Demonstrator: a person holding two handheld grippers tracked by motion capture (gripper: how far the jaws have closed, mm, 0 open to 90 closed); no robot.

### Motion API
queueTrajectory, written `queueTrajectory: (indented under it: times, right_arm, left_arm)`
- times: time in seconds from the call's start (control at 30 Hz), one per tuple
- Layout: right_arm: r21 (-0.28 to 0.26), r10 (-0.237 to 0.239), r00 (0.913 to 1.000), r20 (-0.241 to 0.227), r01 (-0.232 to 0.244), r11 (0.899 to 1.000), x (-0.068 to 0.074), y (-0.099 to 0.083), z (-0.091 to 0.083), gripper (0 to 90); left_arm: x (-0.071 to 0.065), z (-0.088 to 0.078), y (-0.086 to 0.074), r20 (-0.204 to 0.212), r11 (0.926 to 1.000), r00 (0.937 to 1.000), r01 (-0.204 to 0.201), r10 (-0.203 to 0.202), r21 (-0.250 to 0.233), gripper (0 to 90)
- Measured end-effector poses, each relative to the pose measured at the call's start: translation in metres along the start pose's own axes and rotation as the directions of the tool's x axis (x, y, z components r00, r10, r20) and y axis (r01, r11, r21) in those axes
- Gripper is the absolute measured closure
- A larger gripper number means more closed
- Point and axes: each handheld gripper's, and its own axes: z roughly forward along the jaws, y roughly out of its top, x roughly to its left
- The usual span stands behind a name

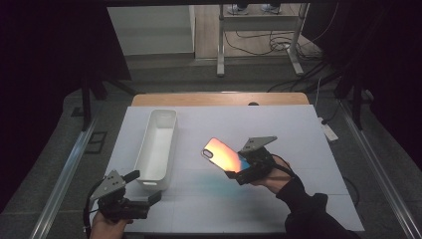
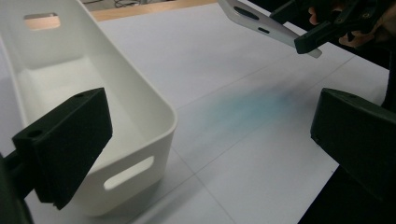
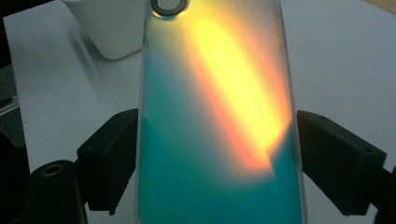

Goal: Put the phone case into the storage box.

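Right gripper (image 3: 217, 158) clamps phone case (image 3: 219, 116) edgewise.

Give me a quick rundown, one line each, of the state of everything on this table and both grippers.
Phone case: held off the table, tilted, iridescent back facing up.
Right gripper: shut on the phone case, jaws pressing its two long edges.
Left gripper: open, nothing between its jaws, near the bin's near end.
White bin: upright on the table, empty.
Table: covered with white sheets.
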Motion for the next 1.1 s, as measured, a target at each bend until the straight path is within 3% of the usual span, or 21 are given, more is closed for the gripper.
queueTrajectory:
  times: [0.2, 0.5, 1.1]
  right_arm:
    - [-0.033, 0.004, 0.9999, -0.011, -0.005, 0.999, 0.002, 0.000, -0.009, 16.8]
    - [-0.073, 0.014, 0.9996, -0.023, -0.015, 0.997, 0.003, -0.002, -0.021, 16.8]
    - [-0.162, 0.038, 0.9980, -0.050, -0.046, 0.986, 0.004, -0.006, -0.042, 16.8]
  left_arm:
    - [-0.003, 0.011, 0.012, 0.047, 0.9995, 0.9986, -0.023, 0.024, -0.020, 0.0]
    - [-0.007, 0.024, 0.030, 0.075, 0.9976, 0.9954, -0.056, 0.059, -0.040, 0.0]
    - [-0.013, 0.046, 0.050, 0.168, 0.9955, 0.9832, -0.060, 0.072, -0.073, 0.0]
